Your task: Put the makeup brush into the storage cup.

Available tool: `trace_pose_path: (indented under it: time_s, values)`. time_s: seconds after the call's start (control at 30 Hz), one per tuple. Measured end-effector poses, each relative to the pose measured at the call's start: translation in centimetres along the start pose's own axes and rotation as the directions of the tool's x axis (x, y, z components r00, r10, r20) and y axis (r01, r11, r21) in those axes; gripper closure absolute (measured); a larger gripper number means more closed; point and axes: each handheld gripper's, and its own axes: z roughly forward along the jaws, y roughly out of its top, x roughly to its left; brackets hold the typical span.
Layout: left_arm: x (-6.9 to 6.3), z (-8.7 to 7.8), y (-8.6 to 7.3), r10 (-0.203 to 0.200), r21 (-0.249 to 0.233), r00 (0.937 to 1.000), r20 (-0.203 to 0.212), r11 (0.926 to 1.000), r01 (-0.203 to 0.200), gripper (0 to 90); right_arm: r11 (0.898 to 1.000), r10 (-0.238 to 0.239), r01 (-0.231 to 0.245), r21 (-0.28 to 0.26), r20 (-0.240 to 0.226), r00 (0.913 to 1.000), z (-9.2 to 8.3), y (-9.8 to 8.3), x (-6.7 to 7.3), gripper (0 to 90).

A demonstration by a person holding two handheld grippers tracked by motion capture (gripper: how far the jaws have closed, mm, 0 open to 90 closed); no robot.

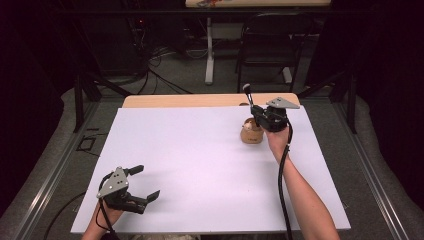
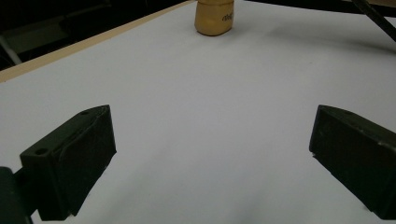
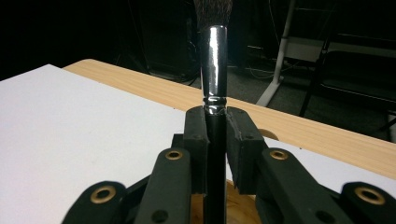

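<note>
1. Two grippers are at work over the white-covered counter (image 1: 200,165). The right gripper (image 1: 256,114) sits at about two o'clock on the sheet, and the left gripper (image 1: 145,187) rests at about eight o'clock, well apart from it.
2. The right gripper's jaws are closed tight on a makeup brush (image 3: 215,84), clamping the black handle just below the shiny metal ferrule. The dark bristles point up and away from the person, toward twelve o'clock in the high view.
3. The brush's long axis stands close to upright, slightly tilted, running straight along the line of the jaws in the right gripper view.
4. A small tan wooden holder (image 1: 251,132) stands on the sheet directly beneath the right gripper. In the right gripper view its rim (image 3: 243,205) shows just behind the handle, so the brush's lower end seems to be at or in the holder's mouth; whether it touches I cannot tell.
5. The left gripper's jaws stand wide open and hold nothing. In its own view the holder (image 2: 215,16) lies far ahead at twelve o'clock.
6. Judgement: the right hand is plainly the nearer one, and the coming move turns on keeping the handle vertical along the holder's axis.
</note>
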Motion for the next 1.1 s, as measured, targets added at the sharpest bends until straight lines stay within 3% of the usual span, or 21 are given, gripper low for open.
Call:
trace_pose_path:
  time_s: [1.1]
  values:
    - [-0.05,0.02,0.01,0.005,0.002,1.0,0.001,1.0,-0.005,0.4,0.999,0.009,-0.008,0.048,-0.019,0.9998,0.55,-0.93,-0.48,78.8]
